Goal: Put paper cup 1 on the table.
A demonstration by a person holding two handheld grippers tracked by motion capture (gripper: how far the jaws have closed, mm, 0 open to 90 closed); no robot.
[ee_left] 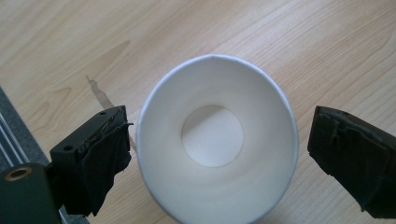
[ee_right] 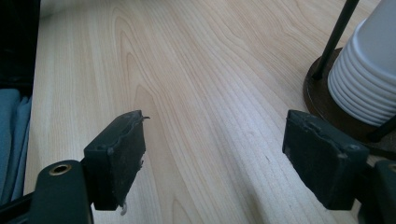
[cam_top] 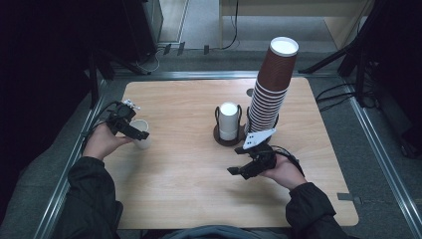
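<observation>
While parked near the left edge of the wooden table point(cam_top: 189, 189), left gripper point(cam_top: 130, 130) straddling a white paper cup point(cam_top: 142, 134), jaws spread wide. From the left gripper view, looking straight down into the cup point(ee_left: 217, 140): one pad almost at the rim on one side, the other standing clear on the far side, so not squeezing anything. Cup upright on the wood, mouth up, not far from the table's left rim, grey floor strip just past it.

Right gripper point(cam_top: 239, 162) hovering toward the front right of the table, also wide open, nothing between the jaws, just bare woodgrain under them in the right gripper view. Just beyond it, a dark round cup holder point(cam_top: 229, 137) with thin black uprights and a short white cup stack point(cam_top: 229, 119) in it. Right beside that, a tall leaning tower of brown cups point(cam_top: 271, 84), top tilting off to the right and back. Worth minding: right gripper sitting pretty close to the base of both stacks.

Loads of open room otherwise, whole middle and front of the table bare, wide gap between the two grippers. Rounded table corners, metal rails along the sides, grey carpet around, black stand legs and cables at the back and right, light wooden furniture behind. Dark sleeves coming in from the bottom
</observation>
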